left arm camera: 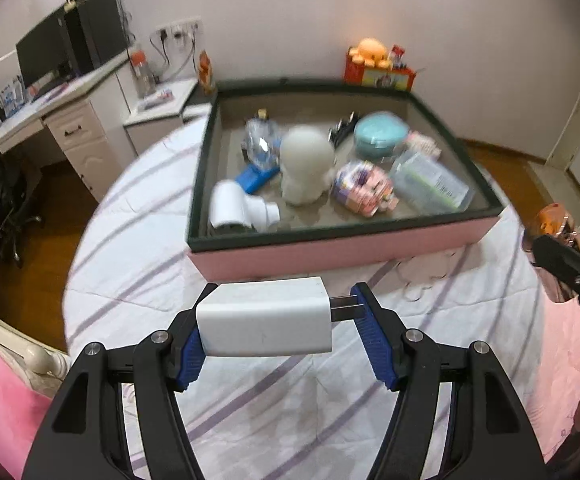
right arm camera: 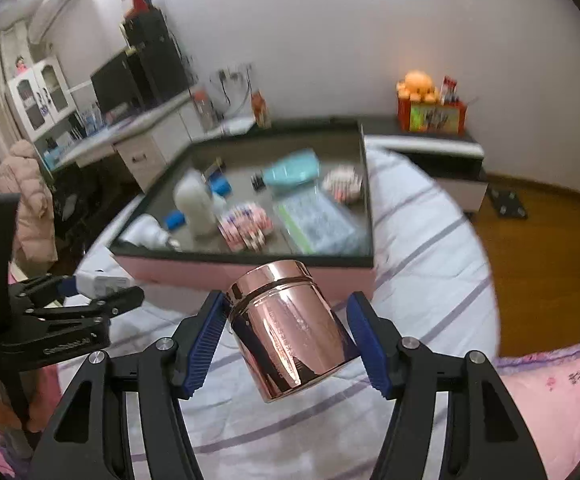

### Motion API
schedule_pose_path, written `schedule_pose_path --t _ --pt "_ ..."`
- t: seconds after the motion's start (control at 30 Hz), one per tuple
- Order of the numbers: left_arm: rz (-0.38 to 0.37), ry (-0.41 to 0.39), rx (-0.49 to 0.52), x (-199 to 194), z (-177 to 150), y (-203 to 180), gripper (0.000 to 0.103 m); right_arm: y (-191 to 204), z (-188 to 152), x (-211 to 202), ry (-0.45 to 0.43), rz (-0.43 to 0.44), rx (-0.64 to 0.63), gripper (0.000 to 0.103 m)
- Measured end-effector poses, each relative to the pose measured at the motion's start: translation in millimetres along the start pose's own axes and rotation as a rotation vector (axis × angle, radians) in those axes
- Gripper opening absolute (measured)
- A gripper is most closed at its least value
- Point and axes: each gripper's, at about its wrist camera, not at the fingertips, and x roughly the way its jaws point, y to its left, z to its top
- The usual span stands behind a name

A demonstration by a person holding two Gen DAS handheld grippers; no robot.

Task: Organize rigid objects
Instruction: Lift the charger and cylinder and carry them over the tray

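A white charger (left arm camera: pixel 264 322) is held sideways between the jaws of the left gripper (left arm camera: pixel 278 332). Its back end is pressed against one blue pad (left arm camera: pixel 191 354), and its two metal prongs are touched by the other pad. The charger is held above the striped bed (left arm camera: pixel 138 264), just in front of the pink box (left arm camera: pixel 330 250).

A shiny pink tin (right arm camera: pixel 288 326) is gripped by the jaws of the right gripper (right arm camera: pixel 286 340). The tin is tilted, with its lid end pointed toward the box.

Many small things are kept inside the box: a white toy head (left arm camera: pixel 306 164), a blue round box (left arm camera: pixel 380 134), a clear plastic box (left arm camera: pixel 430 182), a white pipe piece (left arm camera: pixel 242 208) and a bright packet (left arm camera: pixel 364 188). These are blurred.
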Motion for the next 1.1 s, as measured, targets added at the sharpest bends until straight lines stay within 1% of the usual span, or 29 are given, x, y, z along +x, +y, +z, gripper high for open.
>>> schedule_pose_path --t 0.13,0.23,0.4,0.53,0.63,0.83,1.1 --pt "0.012 -0.08 0.008 -34 2 0 0.067 13 8 -40 -0.097 -0.008 -0.023 0.064" --pt "0.008 -0.138 0.008 -59 3 0 0.067 22 12 -72 -0.175 -0.023 -0.054 0.064" --pt "0.015 -0.221 0.021 -96 -2 -3 0.067 35 12 -101 -0.251 -0.016 -0.073 0.064" --pt "0.022 -0.282 0.032 -121 -7 -6 0.067 39 9 -116 -0.291 -0.008 -0.082 0.064" --pt "0.027 -0.294 0.036 -125 -8 -8 0.067 38 8 -121 -0.305 -0.003 -0.079 0.064" --pt "0.034 -0.291 0.04 -123 -6 -10 0.067 35 8 -118 -0.301 0.001 -0.074 0.064" --pt "0.042 -0.276 0.05 -106 9 -13 0.067 30 10 -107 -0.296 -0.005 -0.063 0.064"
